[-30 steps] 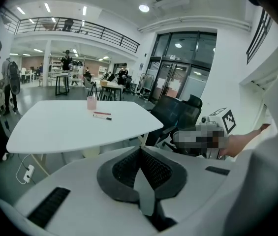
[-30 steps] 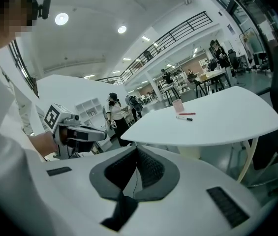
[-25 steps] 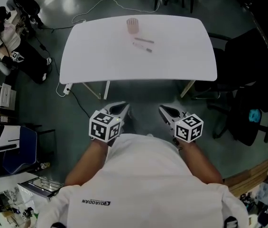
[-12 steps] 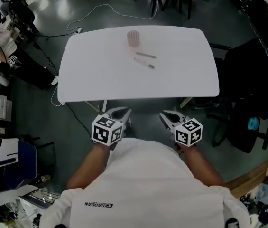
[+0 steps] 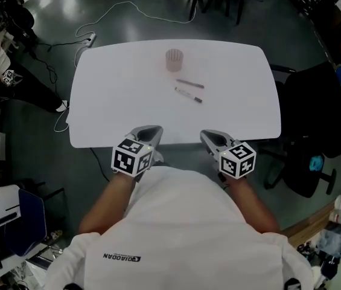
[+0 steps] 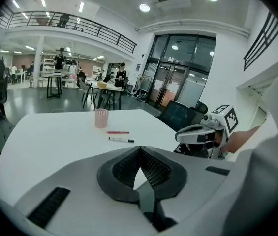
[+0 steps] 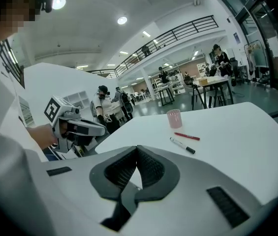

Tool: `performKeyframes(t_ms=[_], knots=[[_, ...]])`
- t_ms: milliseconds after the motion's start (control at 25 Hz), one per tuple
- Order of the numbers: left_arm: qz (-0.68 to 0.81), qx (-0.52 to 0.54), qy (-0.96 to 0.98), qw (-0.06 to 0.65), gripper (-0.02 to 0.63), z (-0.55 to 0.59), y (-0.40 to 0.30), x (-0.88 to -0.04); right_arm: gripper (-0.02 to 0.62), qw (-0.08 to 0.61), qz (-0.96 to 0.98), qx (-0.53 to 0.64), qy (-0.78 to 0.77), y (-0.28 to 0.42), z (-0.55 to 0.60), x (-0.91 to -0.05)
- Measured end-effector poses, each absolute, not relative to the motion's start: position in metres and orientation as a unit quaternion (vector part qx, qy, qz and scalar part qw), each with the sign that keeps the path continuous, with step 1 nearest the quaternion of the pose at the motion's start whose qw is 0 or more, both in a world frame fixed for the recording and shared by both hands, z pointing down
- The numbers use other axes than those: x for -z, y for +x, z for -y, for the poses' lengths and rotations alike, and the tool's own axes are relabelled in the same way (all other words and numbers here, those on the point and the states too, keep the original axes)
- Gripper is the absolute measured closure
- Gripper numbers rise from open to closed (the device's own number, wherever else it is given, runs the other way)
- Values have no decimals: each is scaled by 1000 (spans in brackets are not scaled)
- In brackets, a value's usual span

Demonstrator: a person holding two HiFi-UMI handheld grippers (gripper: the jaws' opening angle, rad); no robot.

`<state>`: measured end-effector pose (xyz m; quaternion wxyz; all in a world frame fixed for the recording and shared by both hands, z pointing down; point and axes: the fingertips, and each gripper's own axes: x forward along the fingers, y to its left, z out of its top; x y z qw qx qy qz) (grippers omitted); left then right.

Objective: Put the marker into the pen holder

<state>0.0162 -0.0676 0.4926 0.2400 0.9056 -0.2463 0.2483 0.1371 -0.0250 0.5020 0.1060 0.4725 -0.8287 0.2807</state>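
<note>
Left gripper (image 5: 151, 128), right gripper (image 5: 207, 135) nearer table (image 5: 122, 101) edge

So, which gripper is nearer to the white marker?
Right, slightly. Right gripper: at the near table edge, just right of the white marker. Left gripper: same edge, farther left.

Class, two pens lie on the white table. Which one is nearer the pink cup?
The red pen. It lies closer to the pink cup than the white marker with the black cap.
</note>
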Motion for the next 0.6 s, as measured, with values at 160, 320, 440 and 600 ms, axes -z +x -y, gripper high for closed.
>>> performKeyframes(t_ms=[160,320,440,600], knots=[[233,-253,907,243,578,113,2,-501,577,119,817,-283,488,126,73,-511],[207,-260,911,244,578,144,-11,-510,577,130,804,-283,507,116,112,-516],[181,-285,909,243,578,157,-10,-532,577,142,796,-284,516,115,132,-524],[165,-297,908,243,578,172,-7,-547,577,169,785,-297,516,119,148,-548]])
